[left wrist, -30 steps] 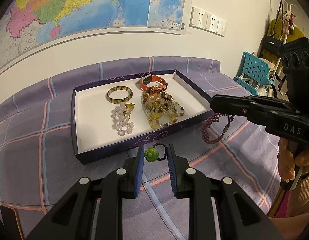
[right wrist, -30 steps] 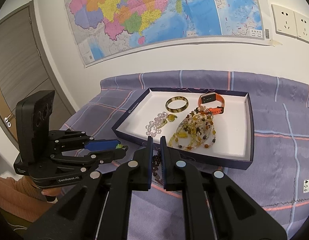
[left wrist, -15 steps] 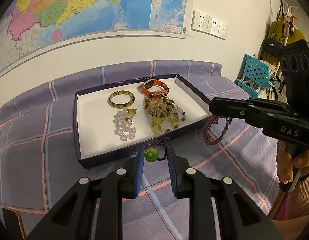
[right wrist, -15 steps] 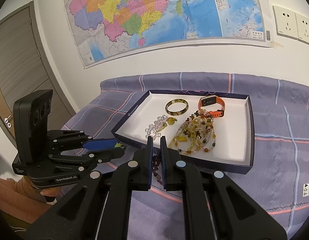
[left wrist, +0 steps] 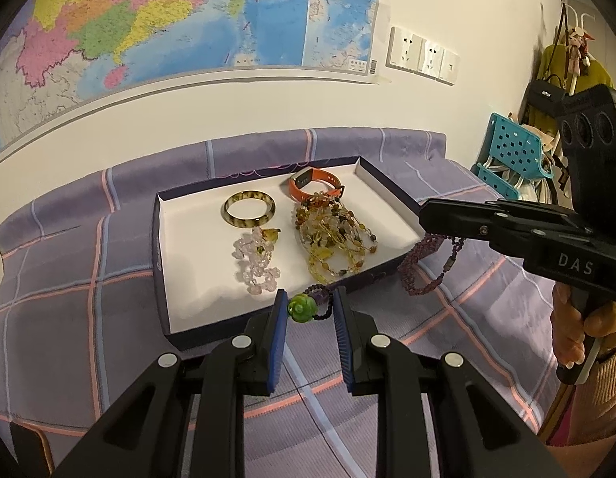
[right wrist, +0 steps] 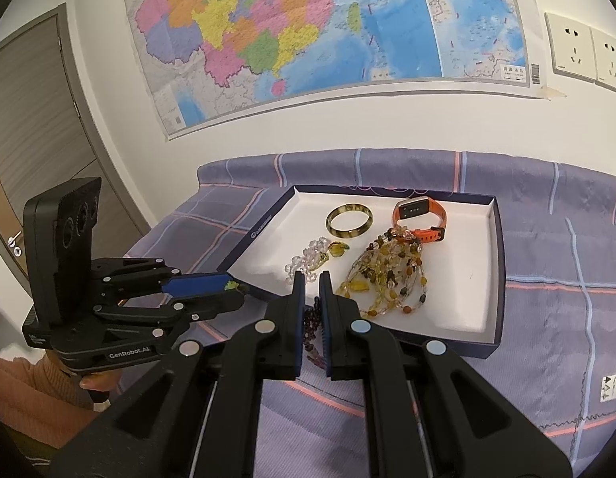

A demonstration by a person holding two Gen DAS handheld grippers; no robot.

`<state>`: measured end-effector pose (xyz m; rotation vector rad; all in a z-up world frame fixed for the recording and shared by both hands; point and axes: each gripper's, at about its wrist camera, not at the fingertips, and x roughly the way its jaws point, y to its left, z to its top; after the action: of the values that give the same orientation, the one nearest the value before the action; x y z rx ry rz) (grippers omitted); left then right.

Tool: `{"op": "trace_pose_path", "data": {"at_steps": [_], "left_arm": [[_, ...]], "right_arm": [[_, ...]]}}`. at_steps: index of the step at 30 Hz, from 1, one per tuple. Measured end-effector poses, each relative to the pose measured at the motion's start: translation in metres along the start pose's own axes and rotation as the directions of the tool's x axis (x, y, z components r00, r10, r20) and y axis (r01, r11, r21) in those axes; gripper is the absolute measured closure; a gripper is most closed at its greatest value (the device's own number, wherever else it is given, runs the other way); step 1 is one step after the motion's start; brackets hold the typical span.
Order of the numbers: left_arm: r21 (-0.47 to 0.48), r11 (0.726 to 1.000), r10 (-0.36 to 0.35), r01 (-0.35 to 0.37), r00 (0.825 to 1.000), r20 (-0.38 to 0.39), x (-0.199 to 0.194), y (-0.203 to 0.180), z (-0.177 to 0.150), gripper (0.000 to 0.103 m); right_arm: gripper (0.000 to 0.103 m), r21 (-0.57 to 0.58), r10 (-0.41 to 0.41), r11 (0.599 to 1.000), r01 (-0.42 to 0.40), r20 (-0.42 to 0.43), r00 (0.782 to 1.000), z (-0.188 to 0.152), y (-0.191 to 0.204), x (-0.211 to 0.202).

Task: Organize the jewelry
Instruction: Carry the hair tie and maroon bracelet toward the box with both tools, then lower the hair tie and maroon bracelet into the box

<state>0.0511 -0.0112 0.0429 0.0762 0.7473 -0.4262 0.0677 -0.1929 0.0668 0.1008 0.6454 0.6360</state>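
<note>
Two tongs (left wrist: 308,310) (right wrist: 312,285), each pinching one purple bead strand (left wrist: 421,255).

A colourful wall map (right wrist: 308,32) hangs above a purple plaid cloth (left wrist: 61,318), flanked by white sockets (left wrist: 423,57) and a grey door (right wrist: 33,119).
</note>
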Motion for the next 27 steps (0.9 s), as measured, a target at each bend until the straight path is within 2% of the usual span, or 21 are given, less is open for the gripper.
{"op": "trace_pose_path", "data": {"at_steps": [27], "left_arm": [[-0.013, 1.000, 0.019, -0.019, 1.000, -0.011, 0.017, 0.007, 0.018, 0.081]], "right_arm": [[0.095, 0.008, -0.004, 1.000, 0.004, 0.012, 1.000, 0.019, -0.010, 0.013]]}}
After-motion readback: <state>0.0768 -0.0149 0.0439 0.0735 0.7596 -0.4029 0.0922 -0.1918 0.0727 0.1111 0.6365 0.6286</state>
